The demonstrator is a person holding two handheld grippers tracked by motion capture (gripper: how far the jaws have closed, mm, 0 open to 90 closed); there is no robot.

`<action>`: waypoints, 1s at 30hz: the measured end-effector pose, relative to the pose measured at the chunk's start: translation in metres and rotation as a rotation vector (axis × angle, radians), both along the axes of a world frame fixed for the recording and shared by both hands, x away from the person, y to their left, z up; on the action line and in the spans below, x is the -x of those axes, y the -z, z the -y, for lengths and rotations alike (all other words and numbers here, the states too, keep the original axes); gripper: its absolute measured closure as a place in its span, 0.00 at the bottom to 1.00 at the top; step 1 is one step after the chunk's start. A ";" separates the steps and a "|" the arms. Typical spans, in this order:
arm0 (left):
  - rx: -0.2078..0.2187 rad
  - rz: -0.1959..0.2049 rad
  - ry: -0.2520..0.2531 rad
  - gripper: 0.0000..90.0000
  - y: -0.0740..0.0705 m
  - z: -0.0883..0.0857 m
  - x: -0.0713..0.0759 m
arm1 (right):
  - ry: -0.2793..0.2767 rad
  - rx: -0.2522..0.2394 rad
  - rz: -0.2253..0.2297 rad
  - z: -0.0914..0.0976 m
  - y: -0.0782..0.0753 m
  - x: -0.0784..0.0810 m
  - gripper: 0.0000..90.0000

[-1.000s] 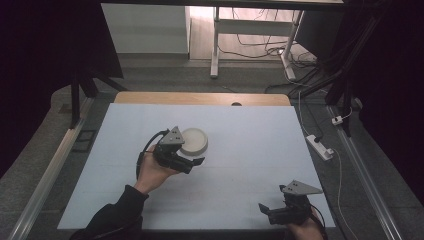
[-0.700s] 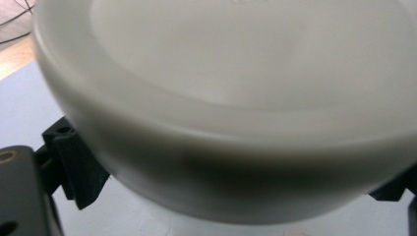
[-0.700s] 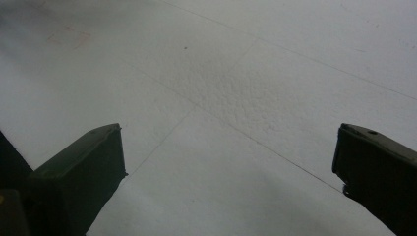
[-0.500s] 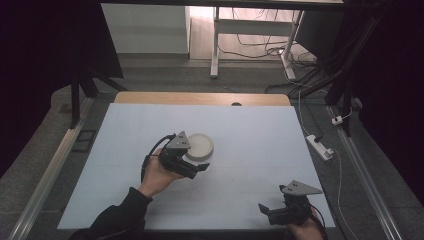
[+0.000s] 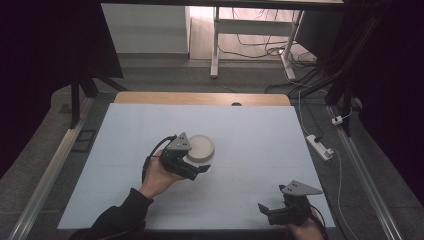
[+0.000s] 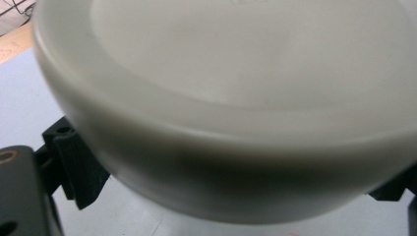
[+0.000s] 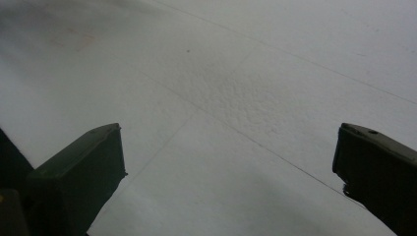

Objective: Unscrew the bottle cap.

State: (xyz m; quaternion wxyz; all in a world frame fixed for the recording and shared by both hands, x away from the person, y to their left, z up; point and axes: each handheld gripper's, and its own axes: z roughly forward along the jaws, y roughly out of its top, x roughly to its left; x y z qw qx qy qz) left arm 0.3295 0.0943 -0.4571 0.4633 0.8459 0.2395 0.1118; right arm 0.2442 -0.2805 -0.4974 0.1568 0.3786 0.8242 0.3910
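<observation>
Your left gripper holds a round, shallow white plastic bowl near the middle of the pale grey counter, slightly left of centre. In the left gripper view, the bowl sits between the two black jaws, one at each side of its lower wall, so the jaws are pinching the bowl. Whether the bowl's base touches the counter cannot be told.

Your right gripper sits at the near right corner of the counter, well apart from the bowl. In the right gripper view, its jaws are spread wide with only bare counter surface between them.
</observation>
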 end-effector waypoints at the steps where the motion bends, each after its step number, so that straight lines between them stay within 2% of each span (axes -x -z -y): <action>1: -0.001 0.000 0.000 0.08 0.000 0.000 0.000 | -0.006 -0.004 0.003 -0.001 -0.001 0.000 0.00; 12: -0.007 -0.004 0.000 0.08 0.004 0.001 0.000 | -0.058 -0.030 0.028 -0.015 -0.010 0.002 0.00; 16: -0.011 -0.007 0.003 0.08 0.006 0.002 0.000 | -0.083 -0.049 0.034 -0.022 -0.013 0.001 0.00; 23: -0.012 -0.011 0.011 0.08 0.009 0.004 0.000 | -0.165 -0.093 0.078 -0.037 -0.020 -0.002 0.00; 30: -0.014 -0.007 0.021 0.08 0.010 0.006 0.001 | -0.191 -0.128 0.093 -0.051 -0.029 -0.009 0.00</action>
